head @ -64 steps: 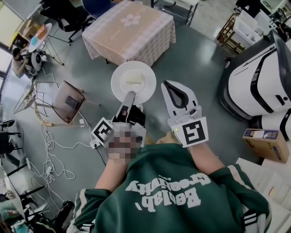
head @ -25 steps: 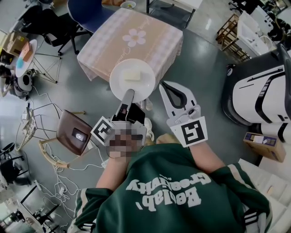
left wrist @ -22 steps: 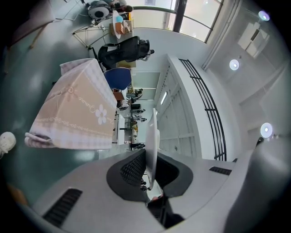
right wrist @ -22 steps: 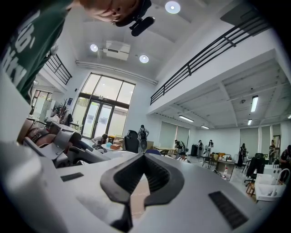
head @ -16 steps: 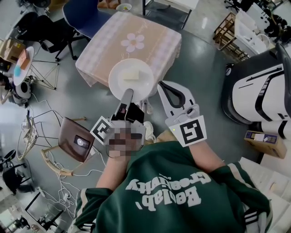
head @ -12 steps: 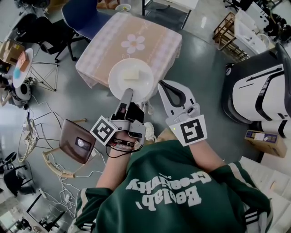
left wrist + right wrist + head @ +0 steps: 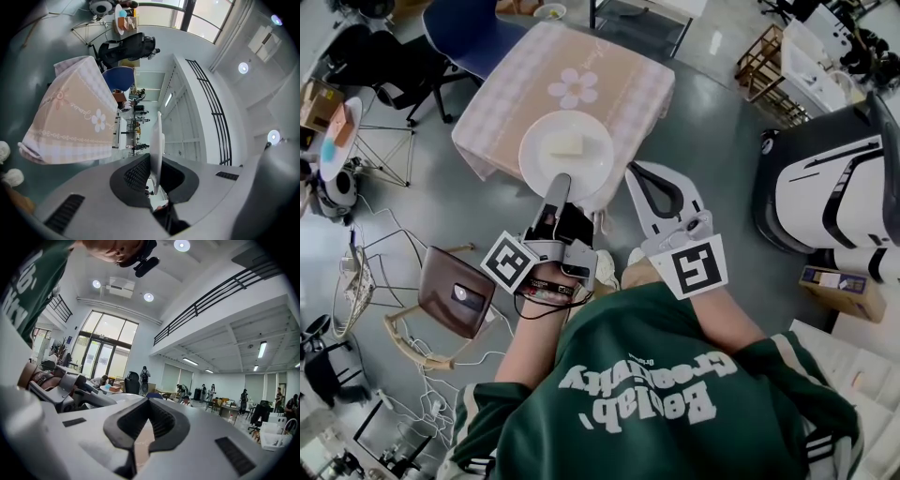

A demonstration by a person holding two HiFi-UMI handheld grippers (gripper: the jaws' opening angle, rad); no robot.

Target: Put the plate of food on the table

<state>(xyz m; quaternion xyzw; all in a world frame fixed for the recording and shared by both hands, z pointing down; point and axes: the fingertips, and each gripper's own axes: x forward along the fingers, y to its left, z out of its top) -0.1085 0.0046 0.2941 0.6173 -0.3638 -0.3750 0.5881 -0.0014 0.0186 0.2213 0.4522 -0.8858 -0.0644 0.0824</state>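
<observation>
Holding one plate (image 7: 542, 165), one food piece (image 7: 565, 145)

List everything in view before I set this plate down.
plate: one, white, over the table's near edge
food: one piece, pale yellow, on the plate
table: one, pink checked cloth with flower, ahead
office chair: one, blue, beyond the table's left
low chair: one, brown, floor at left
cables: several, white, floor at left
cardboard box: one, brown, floor at right
left gripper: one, grey, jaws shut on the plate's rim
right gripper: one, white, jaws shut, empty
</observation>
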